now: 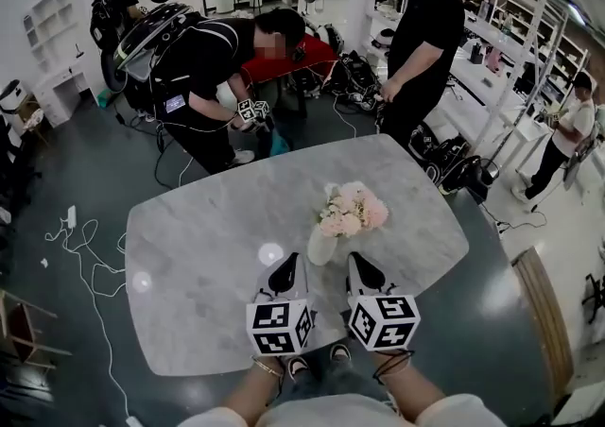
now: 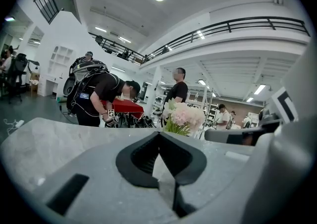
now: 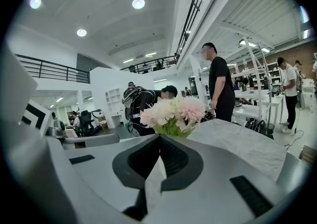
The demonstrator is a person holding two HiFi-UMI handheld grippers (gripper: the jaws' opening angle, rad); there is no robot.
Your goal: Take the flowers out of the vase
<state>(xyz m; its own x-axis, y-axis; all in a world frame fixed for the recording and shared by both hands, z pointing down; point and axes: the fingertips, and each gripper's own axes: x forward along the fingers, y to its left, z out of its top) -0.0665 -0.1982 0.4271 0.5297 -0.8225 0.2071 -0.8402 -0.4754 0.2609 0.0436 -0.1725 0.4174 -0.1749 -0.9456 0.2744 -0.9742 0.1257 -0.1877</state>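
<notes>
Item, left: left gripper (image 1: 289,261), held low over grey marble-pattern table (image 1: 198,246). Jaws closed tip to tip, nothing between them. Marker cube at rear, towards the holder. Points away from the holder, tip just left of the vase.

Item, centre: flowers (image 1: 352,209) in small white vase (image 1: 321,247). Stands on the table near its front edge, ahead of and between the two gripper tips. Long axis upright, stems vertical, blooms at top leaning slightly right of the vase mouth. Rounded cluster of pale pink and cream heads, full and many-petalled; green leaves under the blooms. In the left gripper view, flowers (image 2: 184,117) right of the closed jaws of left gripper (image 2: 159,136); in the right gripper view, flowers (image 3: 173,111) straight above the tip. Vase hidden by the gripper bodies in both.

Item, right: right gripper (image 1: 354,261), beside the left one, pointing the same way. Jaws of right gripper (image 3: 159,139) shut together, empty. Tip just right of the vase base; contact not determinable.
</notes>
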